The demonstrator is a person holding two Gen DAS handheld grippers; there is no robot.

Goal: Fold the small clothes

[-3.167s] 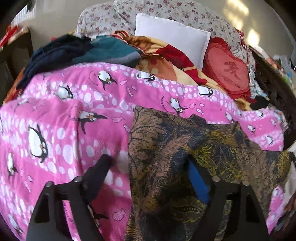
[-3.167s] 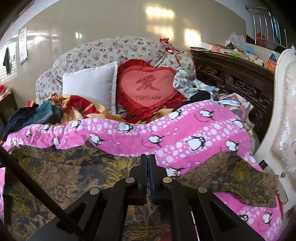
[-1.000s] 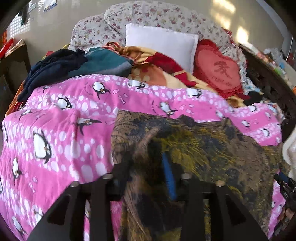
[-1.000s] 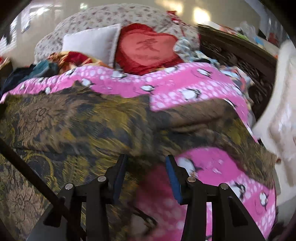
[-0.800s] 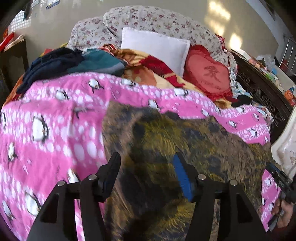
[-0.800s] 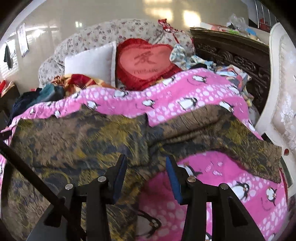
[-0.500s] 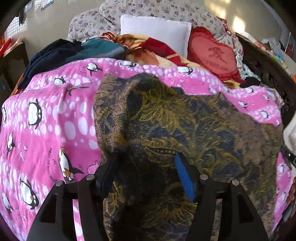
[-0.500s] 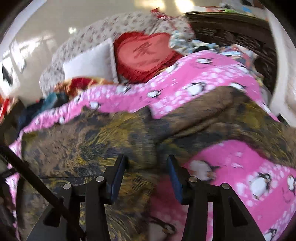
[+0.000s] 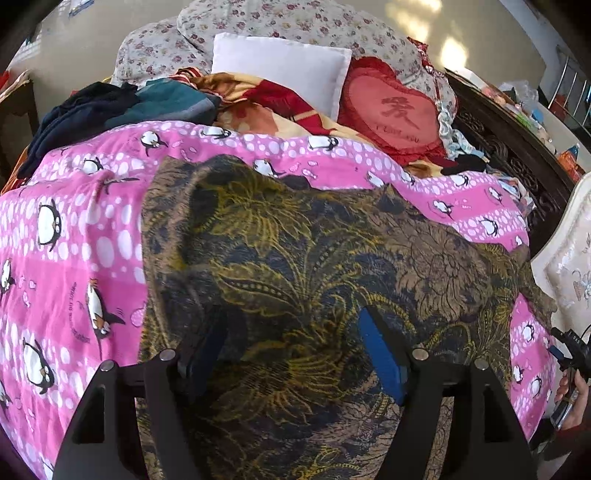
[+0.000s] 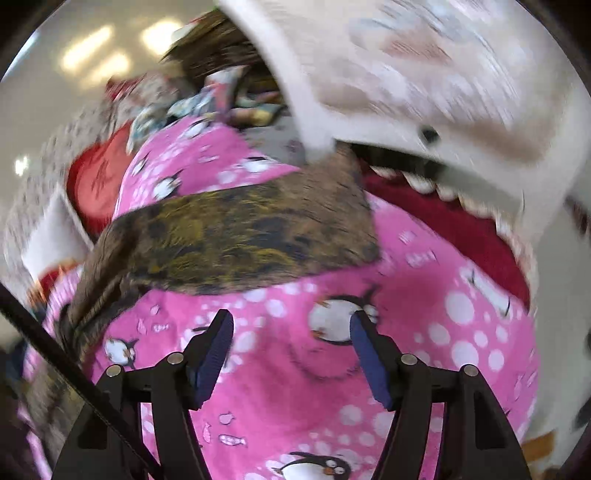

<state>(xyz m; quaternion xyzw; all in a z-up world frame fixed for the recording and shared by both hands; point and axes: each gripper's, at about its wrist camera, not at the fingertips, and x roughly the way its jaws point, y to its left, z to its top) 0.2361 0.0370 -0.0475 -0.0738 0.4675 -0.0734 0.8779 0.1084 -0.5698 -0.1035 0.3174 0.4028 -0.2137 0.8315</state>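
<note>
A brown garment with a yellow and dark floral print (image 9: 295, 266) lies spread on the pink penguin blanket (image 9: 74, 236). My left gripper (image 9: 291, 332) is open and empty, just above the garment's near middle. In the blurred right wrist view, one part of the garment (image 10: 236, 240) lies across the pink blanket (image 10: 406, 369). My right gripper (image 10: 291, 332) is open and empty over bare blanket, in front of that part.
At the head of the bed are a white pillow (image 9: 280, 70), a red heart cushion (image 9: 391, 114), a floral cushion (image 9: 258, 22) and dark heaped clothes (image 9: 110, 107). A dark carved wooden frame (image 9: 517, 158) runs along the right. A pale padded chair (image 10: 424, 74) stands close on the right.
Both grippers have let go of the garment and opened. The garment now lies spread flatter. My right gripper has swung right and low toward the garment's right part; its view is blurred.
</note>
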